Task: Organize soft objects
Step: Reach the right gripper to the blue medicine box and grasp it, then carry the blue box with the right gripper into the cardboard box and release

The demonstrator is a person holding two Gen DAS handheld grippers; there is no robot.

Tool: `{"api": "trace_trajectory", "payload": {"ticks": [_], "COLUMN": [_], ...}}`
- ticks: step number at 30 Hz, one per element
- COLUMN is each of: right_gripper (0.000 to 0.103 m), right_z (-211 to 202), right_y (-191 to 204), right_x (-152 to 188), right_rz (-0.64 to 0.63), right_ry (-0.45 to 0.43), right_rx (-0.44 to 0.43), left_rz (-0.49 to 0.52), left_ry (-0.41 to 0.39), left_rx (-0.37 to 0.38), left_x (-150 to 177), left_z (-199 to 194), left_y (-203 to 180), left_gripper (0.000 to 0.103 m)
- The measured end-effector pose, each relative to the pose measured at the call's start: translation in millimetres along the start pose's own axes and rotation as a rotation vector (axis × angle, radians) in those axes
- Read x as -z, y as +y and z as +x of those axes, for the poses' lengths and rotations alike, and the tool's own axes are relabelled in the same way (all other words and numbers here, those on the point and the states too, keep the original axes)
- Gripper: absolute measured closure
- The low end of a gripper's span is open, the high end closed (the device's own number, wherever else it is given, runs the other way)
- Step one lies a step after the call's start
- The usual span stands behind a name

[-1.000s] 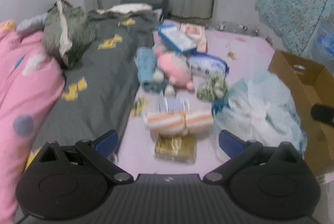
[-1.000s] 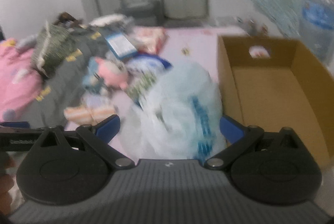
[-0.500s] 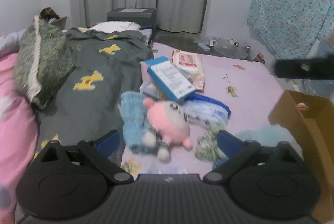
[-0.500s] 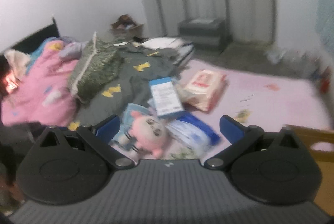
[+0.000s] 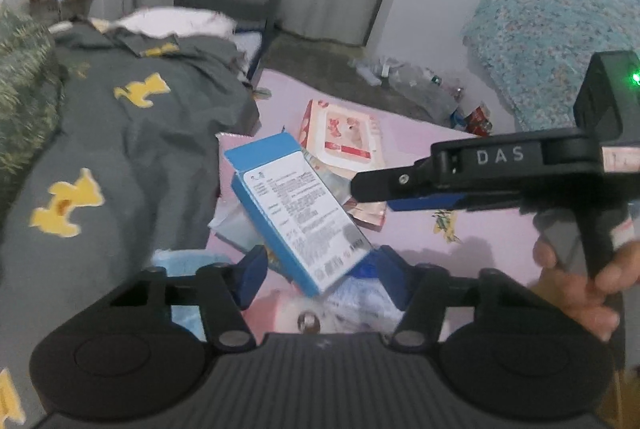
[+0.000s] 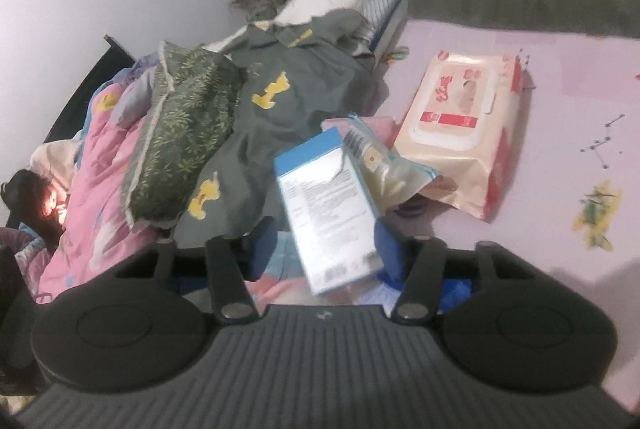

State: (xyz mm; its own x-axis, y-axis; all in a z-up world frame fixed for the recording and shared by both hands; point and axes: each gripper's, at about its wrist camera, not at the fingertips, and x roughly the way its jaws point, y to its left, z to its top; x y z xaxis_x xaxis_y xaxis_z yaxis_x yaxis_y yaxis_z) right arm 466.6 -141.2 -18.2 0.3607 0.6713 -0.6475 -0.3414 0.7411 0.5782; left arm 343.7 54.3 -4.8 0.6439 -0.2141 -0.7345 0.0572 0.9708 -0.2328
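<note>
Along the left edge of the pink mat (image 6: 560,77) lies a pink quilt (image 6: 96,165), with a green leaf-print cushion (image 6: 180,133) resting tilted against it and over the grey blanket with yellow patches (image 5: 120,157) that covers the mat's left side up to its far edge. At the middle of the mat a blue box (image 5: 298,207) with a white printed label leans tilted on the pile of things; its print is too small to read. Just under its right side sits a clear zip pouch (image 6: 384,165), and beside that, toward the far edge, a cream and red wipes pack (image 6: 464,117) lies flat, its red lettering blurred. A light blue towel (image 5: 184,261) shows at the blanket's near edge, partly hidden by the left gripper (image 5: 316,269), whose blue fingers stand spread with the lower corner of the box between them, not clamped. The right gripper (image 6: 324,249) hangs likewise over the box, fingers apart on either side of its near end. In the left wrist view the right gripper's side reads "DAS", and a green light glows on its housing; the right hand (image 5: 588,281) grips its handle. The right half of the mat is bare save for small printed motifs, giving open room toward the right edge.
</note>
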Motion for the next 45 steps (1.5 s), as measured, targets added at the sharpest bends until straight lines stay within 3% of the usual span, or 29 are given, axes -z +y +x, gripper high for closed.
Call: {"api": "trace_trajectory", "payload": {"ticks": [5,12,19,24,32,37,45], "right_gripper": [0.056,0.058,0.069,0.073,0.071,0.06,0.06], "right_z": [31.9,54.5,54.6,37.0,49.7,54.5,66.9], "right_y": [-20.5,-37.6,-40.1,-35.1,-48.8,-60.7,-56.4], "right_x": [-10.0,-7.5,-10.2,-13.9,2.3,0.8,1.8], "right_rz": [0.066,0.136,0.177,0.175,0.206,0.253,0.27], "right_ry": [0.043,0.084,0.073,0.057,0.068,0.061,0.077], "right_rx": [-0.037,-0.07,-0.092,-0.11,-0.052,-0.06,-0.116], "left_rz": [-0.039,-0.092,-0.132,-0.101,-0.095,-0.109,-0.092], "left_ry": [0.069,0.113,0.118,0.073,0.117,0.127,0.139], "left_rx": [0.013,0.007,0.002,0.009,-0.016,-0.016,-0.023], "left_x": [-10.6,-11.5,-15.0,-17.1,-9.3,-10.4,-16.6], "left_z": [38.1,60.2,60.5,42.1,55.9,62.0,72.6], "left_y": [8.7,20.7,25.4,15.2,11.5,19.3,11.8], "left_gripper": [0.047,0.047,0.049,0.049,0.049,0.044,0.045]}}
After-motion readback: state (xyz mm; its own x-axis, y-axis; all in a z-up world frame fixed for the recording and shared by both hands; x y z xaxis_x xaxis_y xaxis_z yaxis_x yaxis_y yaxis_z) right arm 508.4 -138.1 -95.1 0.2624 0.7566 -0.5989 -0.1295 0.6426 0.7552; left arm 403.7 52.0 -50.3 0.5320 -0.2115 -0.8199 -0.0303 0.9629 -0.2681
